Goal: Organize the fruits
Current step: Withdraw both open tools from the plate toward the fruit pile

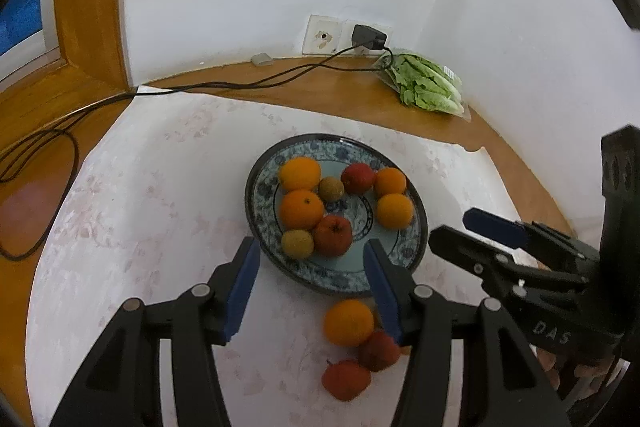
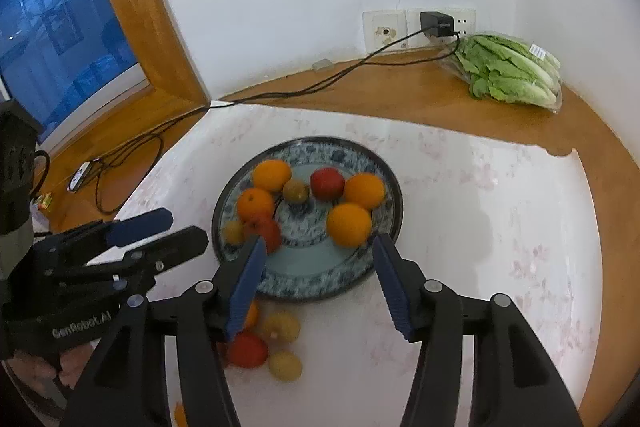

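Here the fruit sits mostly on a blue-patterned plate [image 1: 404, 251] in the middle of a white flowered cloth [image 1: 140, 211]: four oranges [image 1: 301, 209], two red fruits [image 1: 333, 235] and two small yellow-green ones [image 1: 297, 243], lying in a loose ring and touching in places. Just off the plate's near rim, on the cloth, lie more: an orange [image 1: 348, 322], two red fruits [image 1: 345, 379] and, in the right wrist view, two pale yellow ones [image 2: 285, 365], clustered together. The left gripper [image 1: 312, 259] hangs over the plate's near edge, its jaws apart with nothing between them. The right gripper [image 2: 320, 255] does likewise, parted and empty. Behind, on the wooden top, a bagged lettuce [image 2: 512, 71] lies by a wall socket with a black charger [image 2: 437, 23].
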Demonstrator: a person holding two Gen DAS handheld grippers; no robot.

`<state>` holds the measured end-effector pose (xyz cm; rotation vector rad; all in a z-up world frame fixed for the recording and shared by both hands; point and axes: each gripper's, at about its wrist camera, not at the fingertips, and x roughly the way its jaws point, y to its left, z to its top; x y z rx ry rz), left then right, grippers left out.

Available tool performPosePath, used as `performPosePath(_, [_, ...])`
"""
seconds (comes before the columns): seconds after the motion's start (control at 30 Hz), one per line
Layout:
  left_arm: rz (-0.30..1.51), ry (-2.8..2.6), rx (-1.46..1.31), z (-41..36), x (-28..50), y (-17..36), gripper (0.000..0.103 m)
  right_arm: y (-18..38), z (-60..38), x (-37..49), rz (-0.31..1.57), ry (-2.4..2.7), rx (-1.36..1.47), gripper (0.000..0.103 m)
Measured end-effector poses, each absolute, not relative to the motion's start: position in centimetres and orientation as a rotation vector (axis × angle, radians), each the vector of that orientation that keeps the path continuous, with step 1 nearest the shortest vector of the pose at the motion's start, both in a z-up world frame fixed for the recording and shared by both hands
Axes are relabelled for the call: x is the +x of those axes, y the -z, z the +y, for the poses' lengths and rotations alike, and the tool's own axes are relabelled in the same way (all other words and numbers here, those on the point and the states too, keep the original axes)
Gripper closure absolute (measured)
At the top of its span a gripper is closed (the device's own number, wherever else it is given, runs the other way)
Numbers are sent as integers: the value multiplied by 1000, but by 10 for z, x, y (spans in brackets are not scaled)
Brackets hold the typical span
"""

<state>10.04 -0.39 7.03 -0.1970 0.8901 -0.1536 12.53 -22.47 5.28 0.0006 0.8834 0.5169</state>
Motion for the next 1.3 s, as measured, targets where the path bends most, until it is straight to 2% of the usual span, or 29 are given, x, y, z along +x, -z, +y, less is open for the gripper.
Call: performPosePath(1.3, [954,179,-201,-12,39,-56,46,-13,-257,44,973,-485,54,46])
